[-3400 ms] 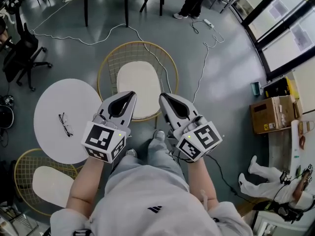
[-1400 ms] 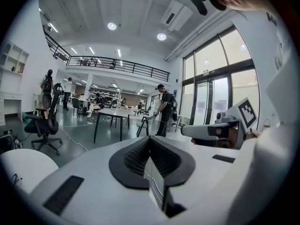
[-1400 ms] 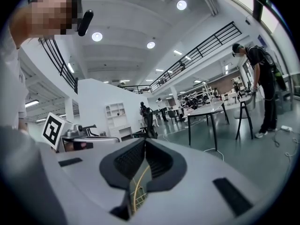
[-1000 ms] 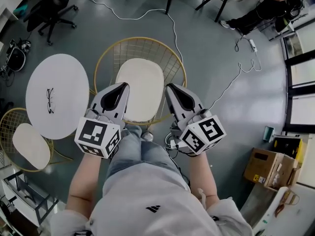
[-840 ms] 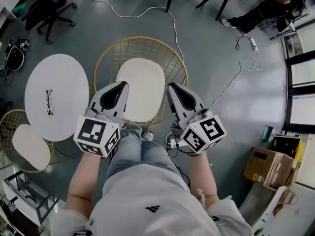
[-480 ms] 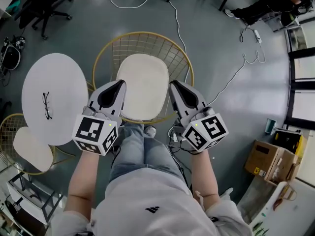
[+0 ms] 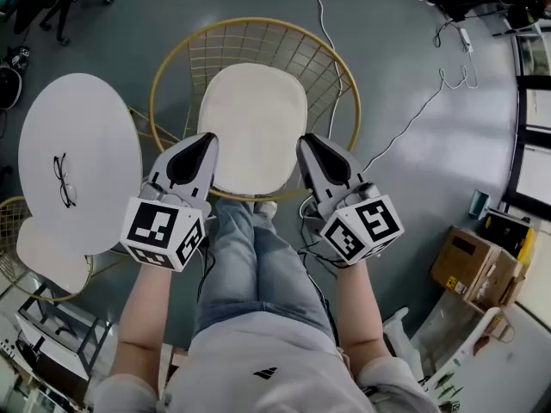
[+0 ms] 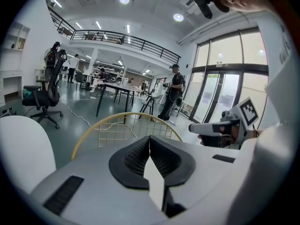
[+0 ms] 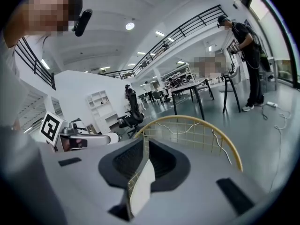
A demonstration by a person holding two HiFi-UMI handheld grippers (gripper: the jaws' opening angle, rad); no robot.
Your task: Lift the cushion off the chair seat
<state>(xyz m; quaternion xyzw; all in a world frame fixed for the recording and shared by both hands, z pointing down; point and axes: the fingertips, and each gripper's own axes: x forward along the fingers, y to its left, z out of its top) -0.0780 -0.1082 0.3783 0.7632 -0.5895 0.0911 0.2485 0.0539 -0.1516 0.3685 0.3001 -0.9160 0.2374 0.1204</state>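
A cream cushion (image 7: 252, 127) lies on the seat of a gold wire chair (image 7: 258, 26). My left gripper (image 7: 207, 138) hovers by the cushion's front left edge, its jaws shut with nothing in them. At the front right edge my right gripper (image 7: 303, 140) has its jaws opening to a narrow slit, and nothing is between them. In the left gripper view the left gripper (image 8: 149, 139) points at the chair's back rim (image 8: 126, 117), with the cushion (image 8: 155, 186) showing below the tips. In the right gripper view the right gripper (image 9: 143, 142) shows wire mesh and the cushion (image 9: 140, 191) through its slit.
A round white table (image 7: 95, 136) with glasses (image 7: 62, 179) stands left of the chair. A second wire chair (image 7: 39, 248) sits at lower left. Cables (image 7: 413, 119) trail over the floor and a cardboard box (image 7: 478, 269) is at right. An office chair (image 8: 44, 97) stands beyond.
Both grippers have sunk toward the chair's front edge, one on each side of the cushion. The chair now looks larger and closer in the head view.
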